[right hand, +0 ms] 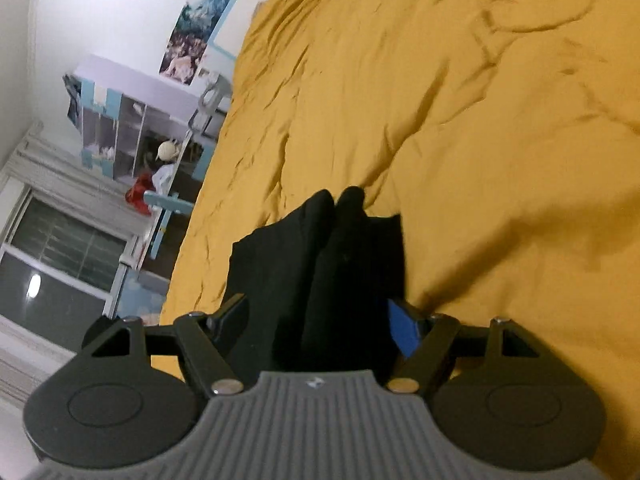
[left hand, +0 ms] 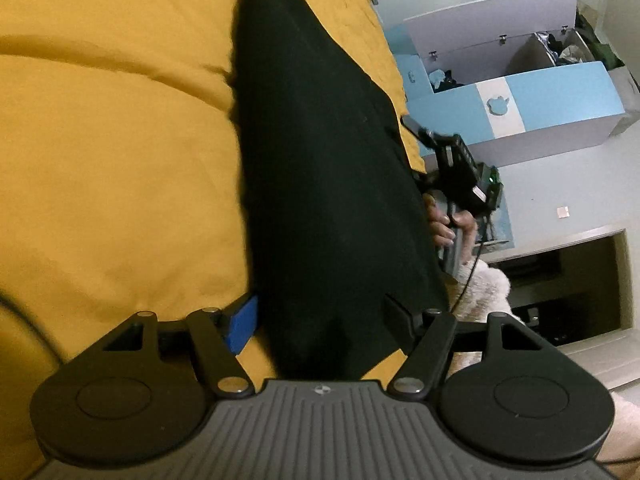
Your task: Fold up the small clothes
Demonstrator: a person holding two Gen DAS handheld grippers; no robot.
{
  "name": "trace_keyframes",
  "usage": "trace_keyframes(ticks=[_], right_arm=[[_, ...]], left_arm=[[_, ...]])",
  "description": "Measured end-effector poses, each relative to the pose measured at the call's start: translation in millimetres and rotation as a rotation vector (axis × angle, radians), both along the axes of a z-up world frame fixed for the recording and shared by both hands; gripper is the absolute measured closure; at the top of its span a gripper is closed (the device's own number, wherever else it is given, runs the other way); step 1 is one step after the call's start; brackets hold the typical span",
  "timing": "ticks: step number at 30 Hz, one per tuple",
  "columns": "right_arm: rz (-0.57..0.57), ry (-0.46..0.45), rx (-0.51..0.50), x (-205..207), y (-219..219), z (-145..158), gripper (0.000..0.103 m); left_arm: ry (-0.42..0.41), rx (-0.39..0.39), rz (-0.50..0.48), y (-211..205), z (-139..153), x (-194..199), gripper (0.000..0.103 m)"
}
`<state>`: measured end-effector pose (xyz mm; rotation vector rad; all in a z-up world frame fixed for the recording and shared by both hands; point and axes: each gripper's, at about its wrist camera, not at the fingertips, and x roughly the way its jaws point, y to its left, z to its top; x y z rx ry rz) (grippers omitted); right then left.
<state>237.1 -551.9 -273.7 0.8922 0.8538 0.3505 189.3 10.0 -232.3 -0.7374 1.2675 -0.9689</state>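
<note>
Inspector: Nearest first?

Assessor: The left hand-held gripper (left hand: 320,322) and right hand-held gripper (right hand: 320,320) both stand wide apart, the black garment (left hand: 320,168) between their fingers, unpinched.

Inspector: Beyond?

Assessor: It lies narrow on the yellow bed (left hand: 120,140); folding seems partly done.

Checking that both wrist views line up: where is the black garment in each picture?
Left wrist: black garment runs from top centre down between the left gripper fingers.
Right wrist: bunched at lower centre, between the right gripper fingers.
Shared landmark: yellow bedcover.
</note>
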Motion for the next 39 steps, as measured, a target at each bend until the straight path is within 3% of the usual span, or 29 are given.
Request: trace_keyframes(ticks=[2, 5, 8, 13, 18, 20, 21, 23, 25, 28, 39], right_arm=[[0.016, -0.013, 0.034, 13, 2, -5, 0.021], [-0.016, -0.042, 0.095, 29, 0, -14, 0.021], [-0.028, -0.026, 0.160, 44, 1, -29, 0.021], [0.046, -0.029, 0.069, 53, 19, -30, 0.020], [0.039, -0.021, 0.051, 54, 25, -29, 0.023], [0.037, -0.018, 0.033, 53, 28, -27, 0.029], [0.032, -0.015, 0.011, 53, 30, -26, 0.037], [0.024, -0.010, -0.044, 51, 32, -24, 0.054], [0.003, 0.002, -0.077, 49, 33, -25, 0.066], [-0.015, 0.008, -0.089, 49, 36, -24, 0.071], [-0.028, -0.028, -0.174, 48, 50, 0, 0.079]], left_arm=[[0.009, -0.009, -0.014, -11, -3, 1, 0.022], [0.002, 0.001, -0.037, -24, -4, -1, 0.013], [-0.020, 0.007, -0.048, -27, -5, -8, 0.012], [-0.033, 0.017, -0.052, -30, -3, -10, 0.007], [-0.048, 0.040, -0.043, -34, 3, -15, 0.007], [-0.047, 0.043, -0.034, -33, 2, -17, 0.012], [-0.048, 0.049, -0.028, -32, 2, -18, 0.015], [-0.045, 0.086, -0.007, -31, 3, -18, 0.035], [-0.034, 0.112, 0.016, -28, 3, -19, 0.045], [-0.047, 0.133, 0.038, -29, 6, -22, 0.053], [-0.094, 0.160, 0.081, -38, 6, -24, 0.061]])
